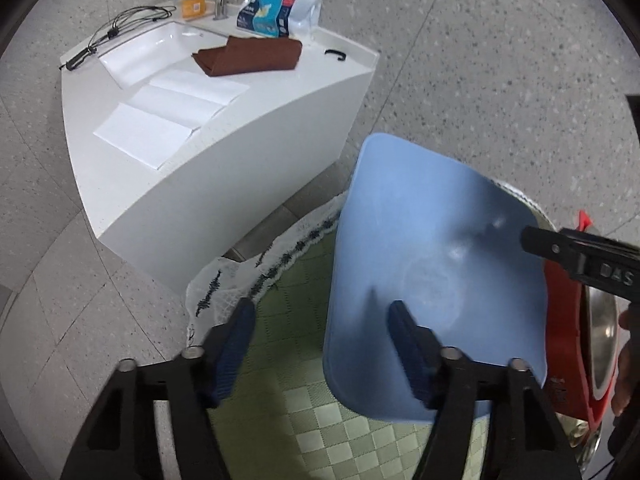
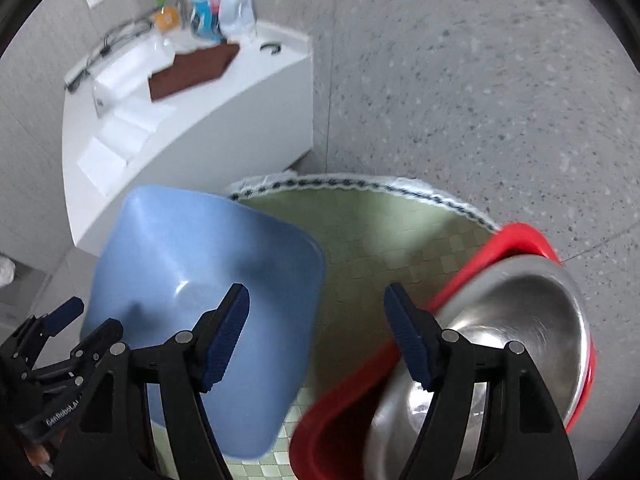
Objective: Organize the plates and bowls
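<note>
1. Bowls sit on a round table (image 2: pixel 360 220) covered by a green checked cloth with a white lace edge: a blue bowl (image 1: pixel 436 264) with rounded corners at the table's left side and a steel bowl (image 2: pixel 500 320) nested in a red bowl (image 2: pixel 516 236) at its right.
2. Left gripper (image 1: pixel 324 344) points steeply down; its jaws stand apart, gripping nothing, one finger over the cloth, the other over the blue bowl's near rim.
3. Right gripper (image 2: pixel 316 332) also points steeply down, jaws apart and empty, one finger above the blue bowl, the other over the steel bowl's rim.
4. Bare cloth shows between the blue and red bowls.
5. Blue bowl overhangs the table's left edge in the right wrist view; the red bowl reaches the right edge.
6. White counter (image 1: pixel 224 168) stands beyond the table, with speckled floor (image 2: pixel 480 80) open to the right.
</note>
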Tool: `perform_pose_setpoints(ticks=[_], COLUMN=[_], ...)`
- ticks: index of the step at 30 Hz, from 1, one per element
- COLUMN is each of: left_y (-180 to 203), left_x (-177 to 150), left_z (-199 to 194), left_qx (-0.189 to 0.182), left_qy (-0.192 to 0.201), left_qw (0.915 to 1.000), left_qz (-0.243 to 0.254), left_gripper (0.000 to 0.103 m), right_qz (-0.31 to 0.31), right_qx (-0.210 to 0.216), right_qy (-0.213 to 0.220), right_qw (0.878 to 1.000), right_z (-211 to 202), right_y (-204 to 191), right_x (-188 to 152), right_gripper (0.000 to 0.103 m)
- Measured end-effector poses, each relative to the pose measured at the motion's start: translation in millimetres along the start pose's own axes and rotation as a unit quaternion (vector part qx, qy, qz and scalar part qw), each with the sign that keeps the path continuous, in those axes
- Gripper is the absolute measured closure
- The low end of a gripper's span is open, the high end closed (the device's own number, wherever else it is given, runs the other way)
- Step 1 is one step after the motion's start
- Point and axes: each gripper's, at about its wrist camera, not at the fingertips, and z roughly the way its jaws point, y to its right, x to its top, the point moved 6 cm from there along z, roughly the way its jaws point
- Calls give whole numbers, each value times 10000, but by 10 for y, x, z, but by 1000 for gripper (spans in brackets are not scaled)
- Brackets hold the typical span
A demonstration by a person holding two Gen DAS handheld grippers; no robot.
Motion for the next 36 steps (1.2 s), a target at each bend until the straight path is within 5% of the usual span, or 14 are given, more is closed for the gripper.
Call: perform_pose_setpoints(ticks=[5,7,11,15,21,27,36], left_y=[71,100,148,140,315,1037,2096], left_x=[95,99,173,127,127,-5,-298], left_z=[175,184,227,58,-608,-1176,-851], left_qx=[-116,-207,-48,6,2,-75,-393], left_qy=[-102,-121,-18,176,809,1331,1064], left_qw=[9999,9997,10000,9998,9964,9911,9927], left_qz=[-35,2,17,-119,-271,9,421], left_gripper=[65,79,81,81,84,83,83], right_qz=[42,78,45,162,163,123,465], right_qx=[-79,189,400,774,1422,1646,1219], right_qy=[-217,-307,-376,-162,369,841,915], right_qw=[9997,9993,9985,9967,9890,9827,9872], right_z=[196,217,223,97,-453,-1072,-1228], right_y=[27,-14,-91,-46,20,527,1681], right_x=[67,83,84,69,121,-4,-443], right_gripper=[30,43,73,80,84,84,84])
